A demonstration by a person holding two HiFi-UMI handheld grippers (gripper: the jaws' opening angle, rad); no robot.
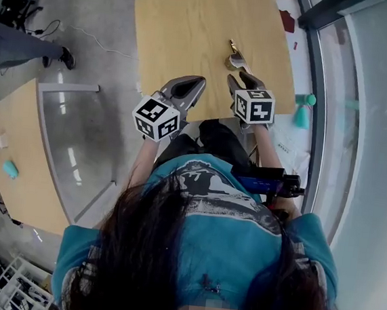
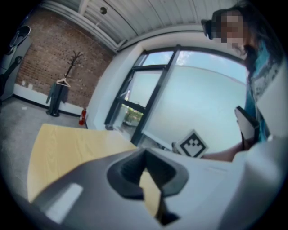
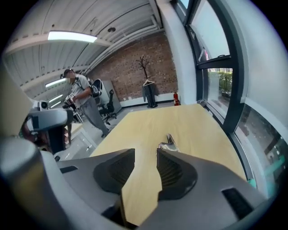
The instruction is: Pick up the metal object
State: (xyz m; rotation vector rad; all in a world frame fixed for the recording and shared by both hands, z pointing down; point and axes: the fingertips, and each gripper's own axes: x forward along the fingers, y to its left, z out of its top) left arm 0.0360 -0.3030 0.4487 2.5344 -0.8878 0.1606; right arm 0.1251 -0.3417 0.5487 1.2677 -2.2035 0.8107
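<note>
The metal object (image 1: 233, 57) lies on the light wooden surface (image 1: 185, 27), towards its right half and well clear of every edge. It is small and shiny with a narrow end pointing away from the person; its exact form is not discernible. The right hand-held gripper (image 1: 243, 79) is held low just short of it, jaws apart with only bare wood between them. In the right gripper view the object (image 3: 169, 143) sits just beyond the tip of the right-hand jaw, slightly off the centre line; judged, this is an approach posture, opened to receive the piece, and it needs a small shift right before closing. The left hand-held gripper (image 1: 190, 86) is held back near the surface's near edge, tips together and empty, evidently parked so as not to crowd the pick. Nothing rests on the surface between the jaws and the object, so the path is unobstructed. The only concern noted is that a low, flat item may slide on smooth wood if nudged. Surroundings: a glazed wall with dark window frame (image 1: 315, 128) runs close along the right; a teal item (image 1: 302, 116) lies beside it; a second table (image 1: 20, 182) stands well apart at left; a standing person (image 3: 80, 96) is visible across the room, remote from the work.
</note>
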